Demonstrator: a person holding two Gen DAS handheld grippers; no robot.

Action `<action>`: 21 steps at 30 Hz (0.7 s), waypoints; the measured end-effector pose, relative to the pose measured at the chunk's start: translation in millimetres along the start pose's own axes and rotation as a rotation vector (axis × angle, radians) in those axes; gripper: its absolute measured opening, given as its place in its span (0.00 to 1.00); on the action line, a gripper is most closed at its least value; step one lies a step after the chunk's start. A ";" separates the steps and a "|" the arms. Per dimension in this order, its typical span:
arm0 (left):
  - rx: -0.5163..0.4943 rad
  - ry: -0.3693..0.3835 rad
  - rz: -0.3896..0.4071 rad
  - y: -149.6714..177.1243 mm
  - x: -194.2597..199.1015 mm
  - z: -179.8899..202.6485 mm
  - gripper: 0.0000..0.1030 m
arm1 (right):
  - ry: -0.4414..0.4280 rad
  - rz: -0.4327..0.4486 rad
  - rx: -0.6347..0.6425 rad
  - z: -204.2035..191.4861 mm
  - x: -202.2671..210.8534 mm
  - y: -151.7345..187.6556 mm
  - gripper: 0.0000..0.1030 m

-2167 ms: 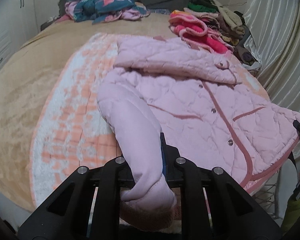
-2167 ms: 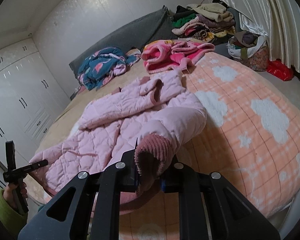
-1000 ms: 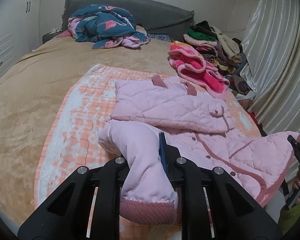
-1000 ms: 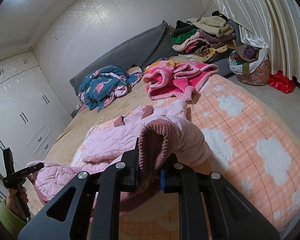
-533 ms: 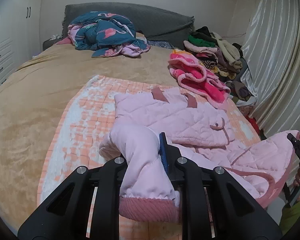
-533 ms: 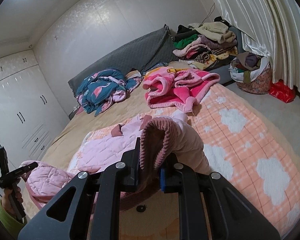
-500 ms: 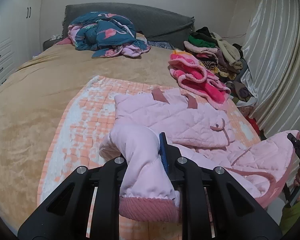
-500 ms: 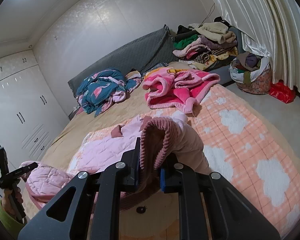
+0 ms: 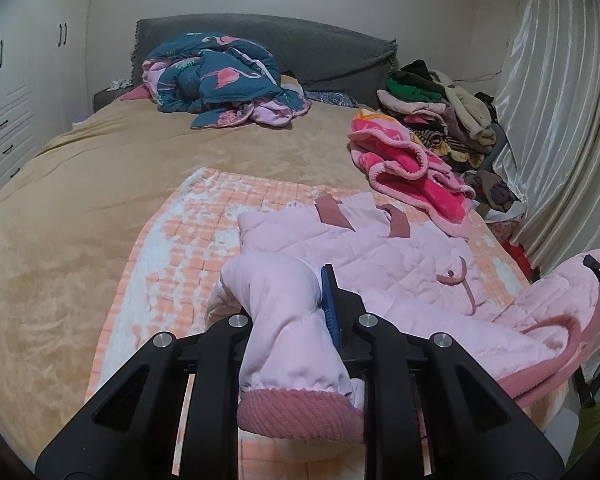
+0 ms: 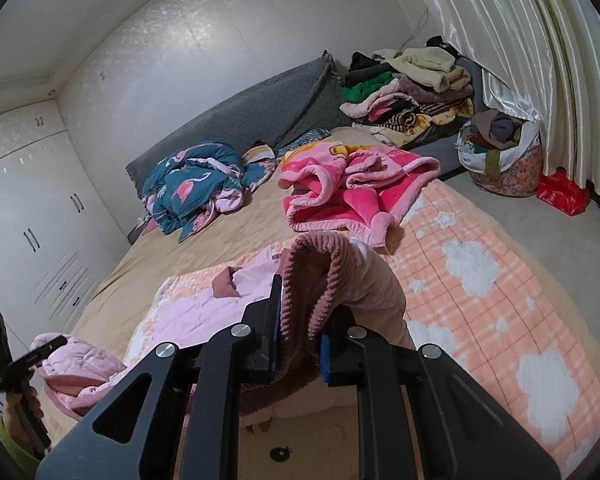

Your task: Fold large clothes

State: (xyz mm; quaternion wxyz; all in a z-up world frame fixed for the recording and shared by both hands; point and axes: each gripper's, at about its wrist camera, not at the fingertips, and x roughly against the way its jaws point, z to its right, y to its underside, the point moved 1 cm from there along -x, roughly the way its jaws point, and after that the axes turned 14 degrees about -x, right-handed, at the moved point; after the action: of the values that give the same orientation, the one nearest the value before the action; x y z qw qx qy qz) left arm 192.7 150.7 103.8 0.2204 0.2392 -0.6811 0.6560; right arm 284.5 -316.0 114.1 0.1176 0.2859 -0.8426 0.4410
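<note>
- Pink quilted jacket has slid down the bed toward its foot, hem now bunched up off the edge
- Left gripper clenched on one sleeve, jaws just easing
- Right gripper clamped on the other cuff
- Both sleeves raised, probably ready to fold across the body

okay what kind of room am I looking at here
A bedroom, most likely: a wide bed with a grey padded headboard, white built-in wardrobes along one wall, and piles of clothes waiting to be folded.
</note>
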 end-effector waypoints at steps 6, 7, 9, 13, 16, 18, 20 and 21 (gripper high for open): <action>0.008 -0.004 -0.003 -9.2 -12.9 -7.3 0.13 | 0.018 -0.005 -0.003 -5.9 -20.7 -13.4 0.13; 0.009 -0.005 -0.005 -10.1 -15.3 -8.7 0.13 | 0.019 -0.008 -0.004 -6.7 -23.7 -14.9 0.13; 0.013 -0.006 -0.009 -12.9 -21.4 -11.2 0.13 | 0.026 -0.013 -0.012 -7.7 -32.3 -19.5 0.13; 0.020 -0.008 -0.017 -18.3 -32.8 -14.0 0.13 | 0.046 -0.031 -0.049 -5.5 -51.9 -28.3 0.14; 0.025 -0.009 -0.024 -21.1 -42.3 -16.2 0.13 | 0.044 -0.052 -0.079 -2.5 -67.1 -35.4 0.14; 0.029 -0.008 -0.030 -24.3 -49.6 -17.9 0.13 | 0.029 -0.066 -0.112 0.9 -77.4 -40.2 0.18; 0.031 -0.011 -0.037 -27.3 -55.6 -19.5 0.13 | 0.020 -0.080 -0.120 1.8 -86.9 -44.1 0.20; 0.038 -0.008 -0.042 -28.7 -60.2 -21.1 0.13 | 0.006 -0.086 -0.136 3.5 -91.8 -46.6 0.22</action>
State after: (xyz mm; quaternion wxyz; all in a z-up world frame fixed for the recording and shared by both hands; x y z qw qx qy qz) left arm 257.6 173.3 90.3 0.2265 0.2603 -0.6642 0.6632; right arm 386.3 -305.0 102.3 0.1583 0.3119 -0.8571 0.3782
